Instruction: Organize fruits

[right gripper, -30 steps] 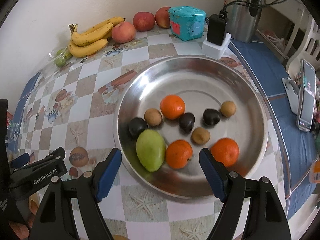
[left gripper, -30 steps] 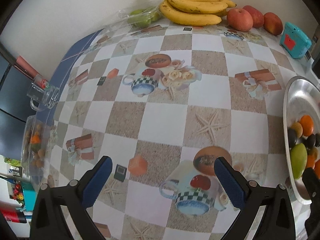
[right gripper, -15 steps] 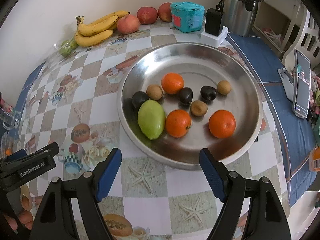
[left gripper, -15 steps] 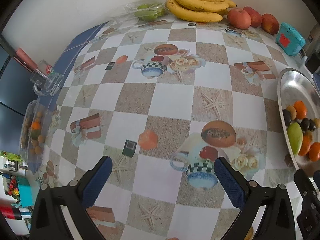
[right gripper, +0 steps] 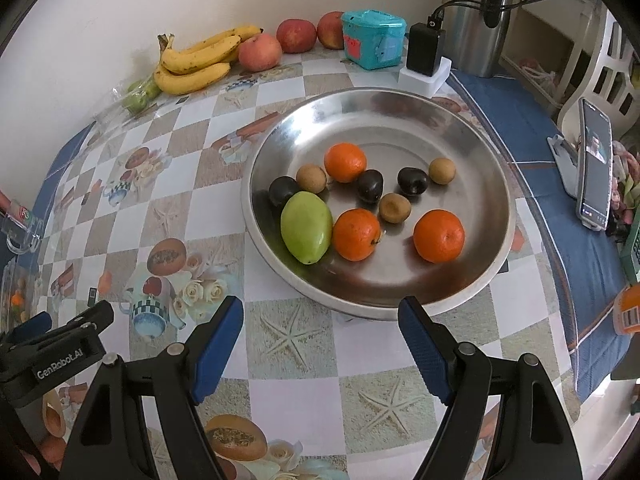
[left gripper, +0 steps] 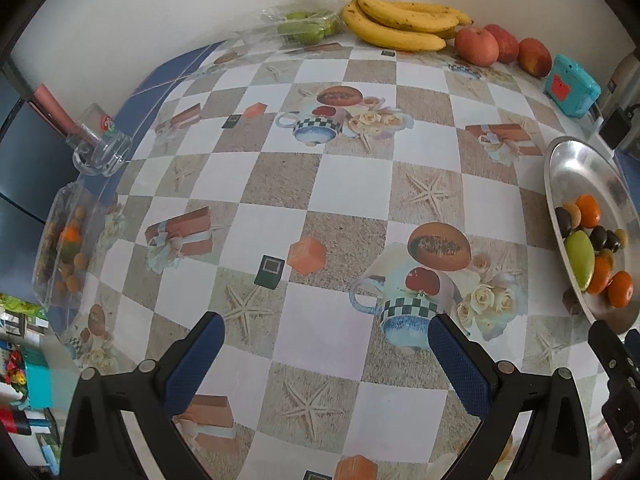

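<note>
A steel bowl [right gripper: 492, 152] on the patterned tablecloth holds a green mango [right gripper: 306, 226], three oranges [right gripper: 439, 235], several small brown and dark fruits. My right gripper [right gripper: 320, 312] hangs open just in front of the bowl's near rim with nothing between its fingers. My left gripper [left gripper: 326, 328] is open too, over bare tablecloth to the left of the bowl [left gripper: 576, 160]. Against the wall lie bananas [left gripper: 396, 24], three apples [left gripper: 478, 46] and green fruit in a clear bag [left gripper: 306, 28]. A clear box of small fruit [left gripper: 66, 248] sits at the table's left edge.
A teal box [right gripper: 374, 38], a black charger on a white block [right gripper: 426, 62] and a steel kettle [right gripper: 476, 20] stand behind the bowl. A phone on a stand [right gripper: 596, 168] is at the right. A glass mug [left gripper: 102, 148] sits at the left edge.
Both grippers have drawn back toward the table's near side, so the bowl and the fruit by the wall look farther off. Nothing on the table has shifted, and both grippers stay open.
</note>
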Demonstrator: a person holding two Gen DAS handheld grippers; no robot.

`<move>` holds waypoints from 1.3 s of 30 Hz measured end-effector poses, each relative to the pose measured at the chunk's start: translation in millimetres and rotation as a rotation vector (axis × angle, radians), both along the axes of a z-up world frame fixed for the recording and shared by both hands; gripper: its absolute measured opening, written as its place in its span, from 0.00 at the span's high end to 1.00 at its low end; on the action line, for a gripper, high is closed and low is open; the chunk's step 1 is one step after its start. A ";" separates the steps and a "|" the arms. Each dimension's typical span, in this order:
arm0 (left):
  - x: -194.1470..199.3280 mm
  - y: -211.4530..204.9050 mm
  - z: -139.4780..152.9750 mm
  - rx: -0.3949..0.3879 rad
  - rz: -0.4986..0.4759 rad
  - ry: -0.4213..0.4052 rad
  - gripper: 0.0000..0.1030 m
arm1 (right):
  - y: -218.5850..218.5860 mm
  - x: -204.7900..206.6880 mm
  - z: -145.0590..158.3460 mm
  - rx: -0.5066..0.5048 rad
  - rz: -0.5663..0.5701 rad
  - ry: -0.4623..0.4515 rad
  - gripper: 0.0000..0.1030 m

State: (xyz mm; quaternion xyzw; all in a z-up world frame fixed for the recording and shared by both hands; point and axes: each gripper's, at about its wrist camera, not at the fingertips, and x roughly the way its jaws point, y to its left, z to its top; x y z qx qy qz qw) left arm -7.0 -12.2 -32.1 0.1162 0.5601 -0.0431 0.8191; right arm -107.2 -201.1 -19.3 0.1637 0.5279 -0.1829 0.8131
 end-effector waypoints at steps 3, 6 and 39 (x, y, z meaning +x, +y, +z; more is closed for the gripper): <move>0.0 1.6 1.1 -0.012 0.003 -0.001 0.00 | 0.4 0.5 0.0 -0.002 0.002 0.000 0.22; 0.1 2.0 2.2 -0.026 0.002 -0.001 0.00 | 1.1 1.0 -0.5 -0.003 0.004 0.003 0.22; 1.5 2.5 2.2 -0.081 0.008 0.020 0.00 | 2.7 2.7 -1.5 -0.001 0.016 0.006 0.22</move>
